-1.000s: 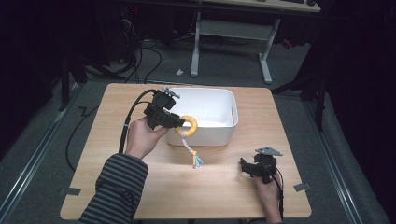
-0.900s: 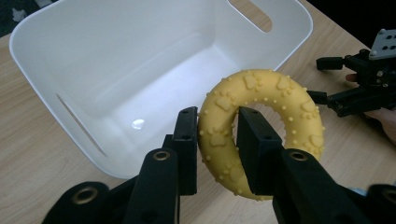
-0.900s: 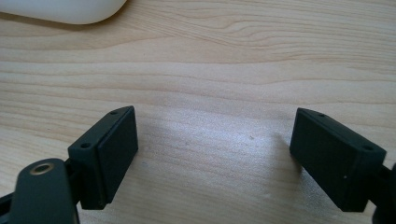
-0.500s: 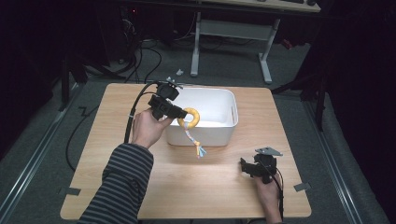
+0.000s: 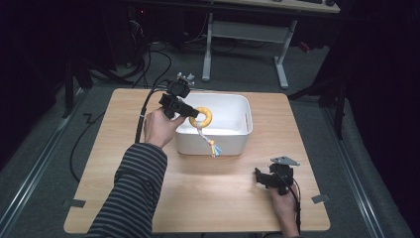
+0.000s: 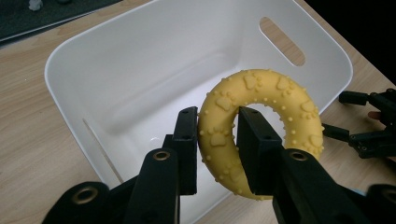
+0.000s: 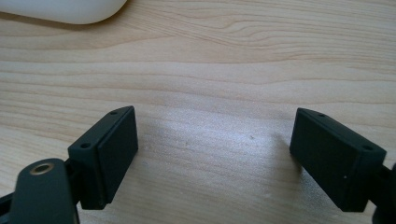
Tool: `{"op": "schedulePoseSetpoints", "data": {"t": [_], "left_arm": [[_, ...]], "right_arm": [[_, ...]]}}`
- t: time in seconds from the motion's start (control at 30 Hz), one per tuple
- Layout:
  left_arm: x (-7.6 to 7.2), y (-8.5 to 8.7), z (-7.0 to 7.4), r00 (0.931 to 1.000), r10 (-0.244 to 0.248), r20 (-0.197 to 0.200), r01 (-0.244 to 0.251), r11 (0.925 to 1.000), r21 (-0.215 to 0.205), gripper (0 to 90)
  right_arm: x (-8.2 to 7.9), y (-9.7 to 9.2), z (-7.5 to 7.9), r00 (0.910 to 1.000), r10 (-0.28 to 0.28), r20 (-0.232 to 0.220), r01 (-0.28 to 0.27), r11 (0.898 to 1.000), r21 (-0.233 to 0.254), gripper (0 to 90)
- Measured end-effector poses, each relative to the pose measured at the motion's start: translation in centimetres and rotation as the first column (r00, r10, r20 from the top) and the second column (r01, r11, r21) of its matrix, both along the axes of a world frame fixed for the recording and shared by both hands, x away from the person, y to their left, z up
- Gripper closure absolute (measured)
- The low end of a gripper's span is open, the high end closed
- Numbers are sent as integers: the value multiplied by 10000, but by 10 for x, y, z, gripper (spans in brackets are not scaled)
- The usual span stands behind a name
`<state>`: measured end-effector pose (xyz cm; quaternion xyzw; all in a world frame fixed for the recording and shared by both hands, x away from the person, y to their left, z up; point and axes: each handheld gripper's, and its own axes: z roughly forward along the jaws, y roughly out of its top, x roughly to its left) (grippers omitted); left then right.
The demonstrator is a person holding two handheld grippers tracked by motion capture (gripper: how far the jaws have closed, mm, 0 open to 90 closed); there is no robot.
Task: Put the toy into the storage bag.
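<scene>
Hanging above the white bin (image 5: 233, 141), the yellow ring toy (image 6: 261, 126) is clamped by the left gripper (image 6: 218, 140), while the right gripper (image 7: 212, 154) rests far away with jaws apart.

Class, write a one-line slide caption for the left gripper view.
The left gripper holds a yellow ring toy by its rim above the open white bin on the wooden table.
</scene>
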<state>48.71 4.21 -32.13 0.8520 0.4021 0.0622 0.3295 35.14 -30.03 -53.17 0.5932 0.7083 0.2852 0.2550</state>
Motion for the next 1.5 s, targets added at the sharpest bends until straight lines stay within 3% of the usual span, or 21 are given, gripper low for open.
{"op": "schedulePoseSetpoints", "data": {"t": [0.27,0.47,1.27,1.5], "left_arm": [[13,3,1,9992,368,-180,-373,9989,-273,696],[24,8,-6,9955,885,-328,-892,9958,-223,697],[49,0,-28,9826,1779,-528,-1790,9837,-180,707],[53,-8,-38,9811,1863,-514,-1853,9824,242,707]], "right_arm": [[0,0,0,10000,19,11,-19,10000,-1,153],[0,0,0,10000,31,8,-31,10000,-2,153],[0,0,0,10000,85,9,-85,10000,-20,153],[0,0,0,10000,91,11,-91,10000,-19,153]]}}
